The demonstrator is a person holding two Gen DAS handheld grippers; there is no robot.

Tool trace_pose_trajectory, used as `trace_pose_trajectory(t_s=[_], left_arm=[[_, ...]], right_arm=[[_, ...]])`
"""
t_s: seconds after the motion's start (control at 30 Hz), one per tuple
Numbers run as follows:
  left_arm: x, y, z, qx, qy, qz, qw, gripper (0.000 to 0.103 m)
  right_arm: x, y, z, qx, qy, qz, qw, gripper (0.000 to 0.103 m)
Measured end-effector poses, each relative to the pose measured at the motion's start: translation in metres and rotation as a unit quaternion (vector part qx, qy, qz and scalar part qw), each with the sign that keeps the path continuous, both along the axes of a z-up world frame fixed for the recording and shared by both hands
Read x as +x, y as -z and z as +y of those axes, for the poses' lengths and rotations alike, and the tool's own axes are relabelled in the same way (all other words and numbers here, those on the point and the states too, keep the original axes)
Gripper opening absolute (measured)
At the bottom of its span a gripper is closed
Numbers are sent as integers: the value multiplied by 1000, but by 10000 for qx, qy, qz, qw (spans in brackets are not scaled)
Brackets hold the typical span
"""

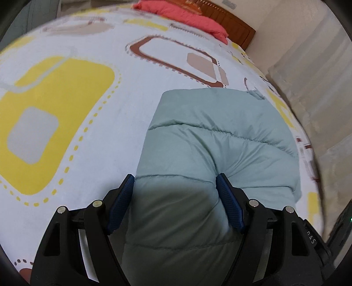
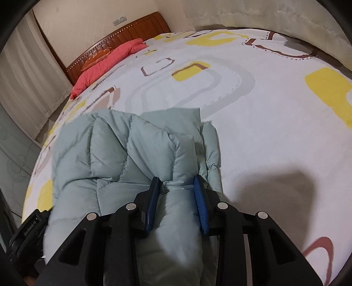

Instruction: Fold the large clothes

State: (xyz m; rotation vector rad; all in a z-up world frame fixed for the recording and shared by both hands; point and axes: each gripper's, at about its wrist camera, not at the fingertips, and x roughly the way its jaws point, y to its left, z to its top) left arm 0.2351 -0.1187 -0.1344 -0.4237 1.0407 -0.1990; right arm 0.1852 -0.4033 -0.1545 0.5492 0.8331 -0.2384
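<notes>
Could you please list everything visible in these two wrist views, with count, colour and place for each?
puffer jacket: one, pale green, quilted; lying bunched on the near part of the bed, its near end clamped in both grippers.
bed sheet: one, white with yellow, brown and grey rounded squares; covers the bed.
red quilt: one, coral red; along the head of the bed against the headboard.
headboard: one, brown wood; far end of the bed.
wall socket: one, white; on the wall above the headboard.
curtain: one, pale cream; beside the bed.
left gripper: one, black with blue pads; shut on a thick fold of the jacket.
right gripper: one, black with blue pads; shut on a narrower fold.
</notes>
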Motion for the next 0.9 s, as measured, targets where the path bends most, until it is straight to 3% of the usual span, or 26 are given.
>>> trace_pose_trajectory(t_s=[0.03, 0.07, 0.13, 0.27, 0.43, 0.63, 0.8, 0.9], left_arm=[[0, -1, 9, -194, -97, 116, 9997, 76], [-2, -2, 17, -361, -220, 198, 9989, 79], [-9, -4, 37, -754, -591, 314, 9949, 82], [-20, 5, 53, -1248, -836, 434, 9877, 91], [-26, 10, 52, -1555, -934, 242, 9831, 98], [-12, 15, 39, -1924, -631, 458, 9782, 100], [-10, 17, 28, -1750, -505, 503, 9820, 100], [-8, 17, 24, -1690, -402, 487, 9836, 100]], right_arm=[[-3, -3, -2, 61, 5, -44, 10000, 38], [-9, -8, -6, 178, 11, -134, 9998, 58], [-19, -14, -12, 372, 92, -291, 9988, 77], [-28, -5, -24, 935, 126, -384, 9948, 77], [-29, 23, -36, 1983, 244, -576, 9782, 77], [-14, 27, -25, 2132, -171, -693, 9744, 79], [-7, 31, -33, 2381, -103, -809, 9678, 77], [-1, 31, -28, 2242, -238, -761, 9713, 77]])
